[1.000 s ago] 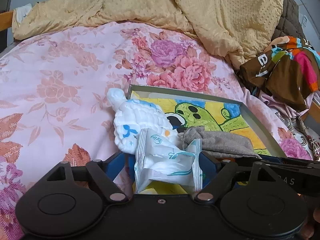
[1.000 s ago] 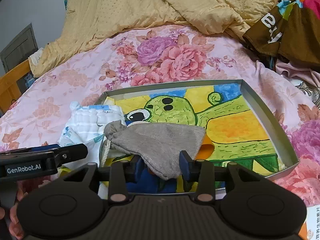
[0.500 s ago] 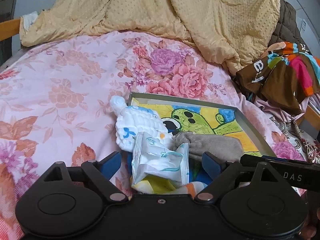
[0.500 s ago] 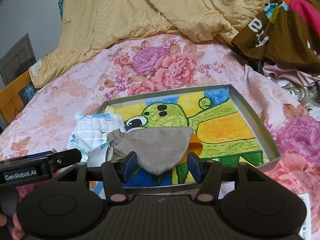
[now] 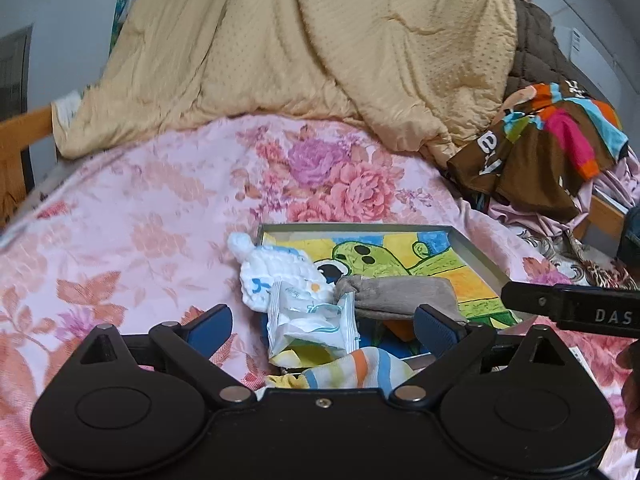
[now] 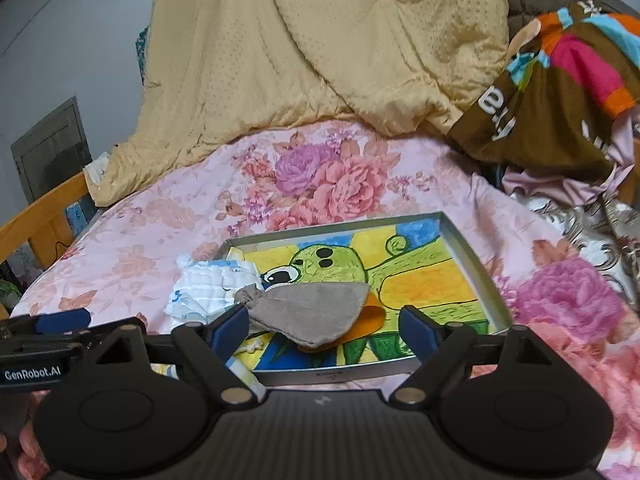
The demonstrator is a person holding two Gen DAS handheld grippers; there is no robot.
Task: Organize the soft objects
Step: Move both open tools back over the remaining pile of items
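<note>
- Grey pouch (image 6: 308,312) lies in the near-left part of the picture tray (image 6: 460,236) on the bed, just ahead of your right tongs (image 6: 324,326), whose jaws have just been opening and now stand released either side of it, pads clear.
- Its long axis runs across the tray, the knotted neck pointing left toward the white cloth (image 6: 212,284).
- Your left tongs (image 5: 322,322) are likewise released, jaws just opened wide; the tissue packet (image 5: 312,320) lies free between them, a striped sock (image 5: 352,372) nearer still.
- Your right hand is nearer the pouch, your left nearer the packet.
- Beyond: floral sheet (image 5: 160,208), then yellow quilt (image 5: 320,60).
</note>
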